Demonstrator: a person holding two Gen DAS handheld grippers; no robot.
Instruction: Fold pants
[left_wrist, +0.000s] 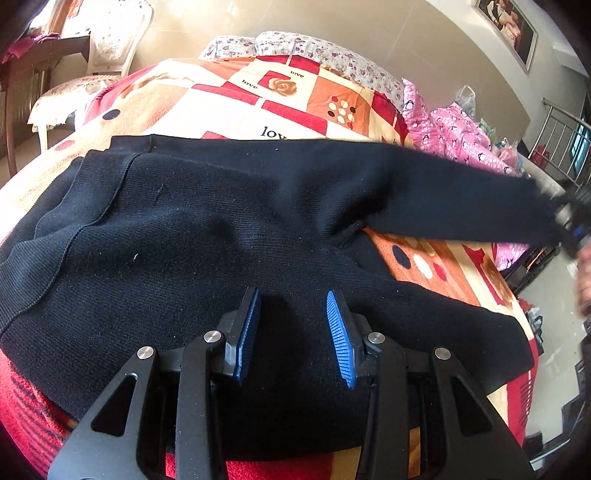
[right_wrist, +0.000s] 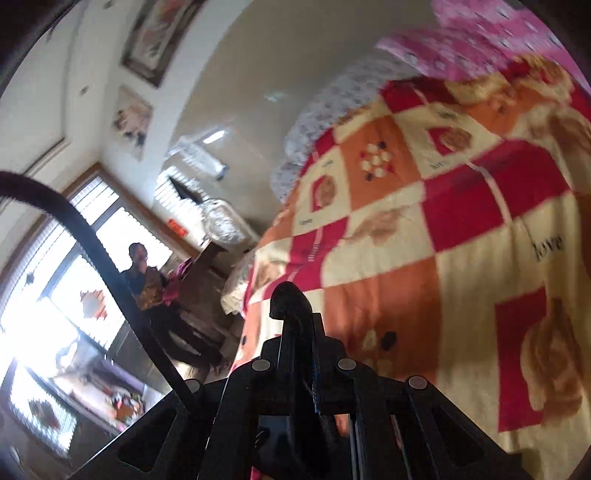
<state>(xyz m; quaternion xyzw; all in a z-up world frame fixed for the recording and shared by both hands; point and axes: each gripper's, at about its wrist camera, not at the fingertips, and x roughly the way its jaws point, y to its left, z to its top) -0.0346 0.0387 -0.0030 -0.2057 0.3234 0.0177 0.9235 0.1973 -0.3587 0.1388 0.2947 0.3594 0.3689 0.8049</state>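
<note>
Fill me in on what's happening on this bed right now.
A person is folding black knit pants spread on a bed covered with a red, orange and cream "love" blanket. The left claw hangs open over the near part of the pants, gripping nothing. The right claw is shut on dark fabric, apparently the end of one pant leg, which is lifted and stretched out to the right, off the blanket. The fold is not yet laid down.

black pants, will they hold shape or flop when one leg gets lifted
Likely floppy: the black pants look like soft knit, and the leg pinched in the right gripper stretches out rather than holding form. They probably cling to the fuzzy blanket instead of sliding.
</note>
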